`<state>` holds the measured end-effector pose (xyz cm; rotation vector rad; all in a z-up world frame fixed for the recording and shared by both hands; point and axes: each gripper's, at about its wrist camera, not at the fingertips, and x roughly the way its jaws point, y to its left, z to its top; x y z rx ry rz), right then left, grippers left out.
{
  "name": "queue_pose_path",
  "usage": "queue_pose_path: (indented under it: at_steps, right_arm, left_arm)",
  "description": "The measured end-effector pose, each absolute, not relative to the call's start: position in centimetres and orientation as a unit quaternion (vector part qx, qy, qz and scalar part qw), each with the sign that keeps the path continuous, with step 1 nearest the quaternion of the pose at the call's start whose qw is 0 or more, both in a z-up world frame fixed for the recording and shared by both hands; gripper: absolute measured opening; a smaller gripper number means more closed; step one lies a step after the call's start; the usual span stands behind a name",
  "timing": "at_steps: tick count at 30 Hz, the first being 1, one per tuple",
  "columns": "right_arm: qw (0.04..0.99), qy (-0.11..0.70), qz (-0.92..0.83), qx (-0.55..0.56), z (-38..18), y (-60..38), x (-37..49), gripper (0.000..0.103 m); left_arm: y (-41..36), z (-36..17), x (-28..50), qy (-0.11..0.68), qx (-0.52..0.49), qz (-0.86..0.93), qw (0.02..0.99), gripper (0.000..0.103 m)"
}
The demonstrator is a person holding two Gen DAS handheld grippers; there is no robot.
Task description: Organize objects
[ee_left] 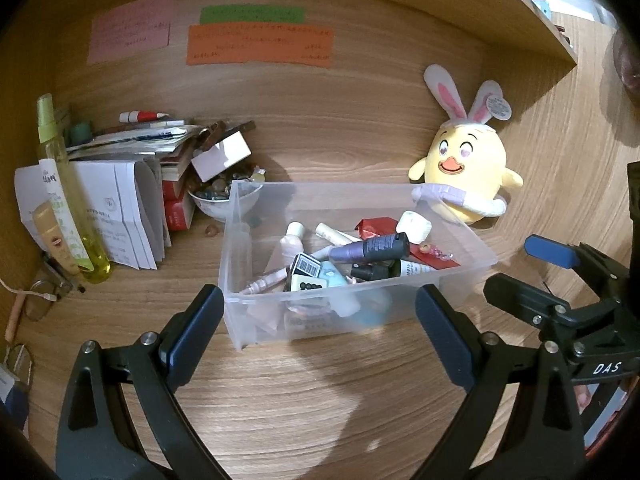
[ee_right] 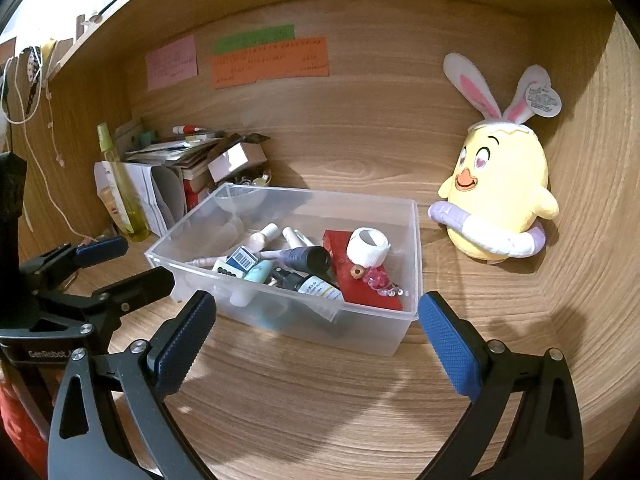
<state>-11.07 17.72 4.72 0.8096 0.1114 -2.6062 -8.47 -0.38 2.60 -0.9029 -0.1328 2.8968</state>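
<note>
Left wrist view: light wood-grain desk surface inside a wooden alcove, back panel carrying a pink paper note, a green paper strip and an orange paper note. Shelf edge overhead at top right.

Clear rectangular plastic bin sits mid-desk, just ahead of the left gripper, whose jaws are spread wide with nothing between them. Bin holds loose small items: a dark purple capped tube, a white tape roll, a red flat box, a pale pink bottle, a barcode-labelled small box, plus more tubes jumbled together.

Yellow chick plush with bunny ears stands right of the bin against the back panel, near but not touching it.

Only this view shows the left clutter clearly: tall yellow-green spray bottle, stack of papers and booklets, white bowl of small trinkets, wire-frame glasses at the desk edge.

Right wrist view: right gripper also released, jaws wide apart, empty, hovering before the bin's near wall. It shows the left gripper from the side at far left, pink beads on the red box, and cords hanging from the upper shelf.
</note>
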Motion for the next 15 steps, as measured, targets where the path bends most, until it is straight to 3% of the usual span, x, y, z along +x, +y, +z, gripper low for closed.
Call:
queue_pose_path:
  at_steps: [15]
  right_arm:
    - [0.203, 0.038, -0.933, 0.294, 4.62, 17.79, -11.12, 0.101]
  left_arm:
    - [-0.99, 2.22, -8.7, -0.058, -0.302, 0.95, 0.051, 0.098]
